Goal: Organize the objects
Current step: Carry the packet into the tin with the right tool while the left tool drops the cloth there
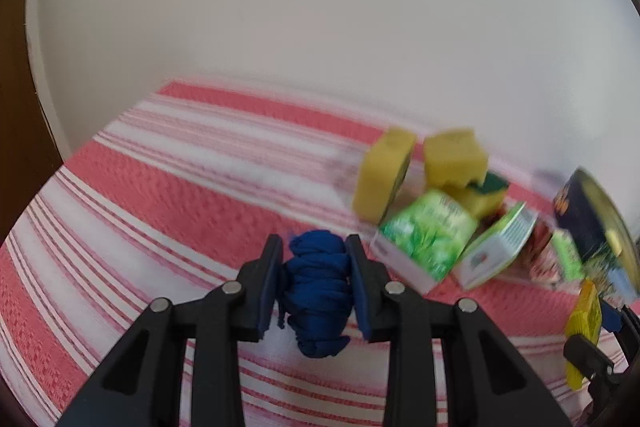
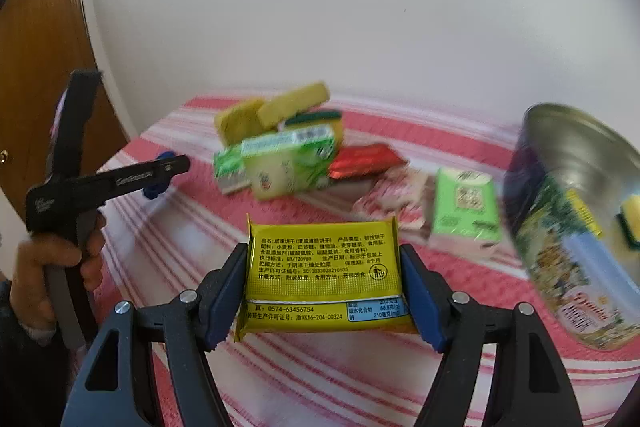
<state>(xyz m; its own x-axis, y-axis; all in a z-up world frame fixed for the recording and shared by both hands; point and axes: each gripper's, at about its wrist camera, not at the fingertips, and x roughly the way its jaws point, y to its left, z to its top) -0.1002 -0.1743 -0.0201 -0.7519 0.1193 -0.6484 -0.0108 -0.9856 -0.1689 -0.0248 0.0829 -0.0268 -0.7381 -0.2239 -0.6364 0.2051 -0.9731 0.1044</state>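
Note:
My left gripper (image 1: 314, 251) is shut on a rolled dark blue cloth (image 1: 318, 291), held above the red-and-white striped tablecloth (image 1: 160, 195). My right gripper (image 2: 324, 267) is shut on a yellow biscuit packet (image 2: 324, 275) with printed text, held over the cloth; the packet also shows at the right edge of the left wrist view (image 1: 584, 331). The left gripper shows in the right wrist view (image 2: 160, 179), held by a hand at the far left.
A pile lies at the back of the table: yellow sponges (image 2: 272, 111), green boxes (image 2: 288, 163), a red packet (image 2: 366, 161), a pink-white packet (image 2: 396, 201), a green tissue pack (image 2: 464, 211). A tilted metal tin (image 2: 576, 219) stands at right. White wall behind, wooden door left.

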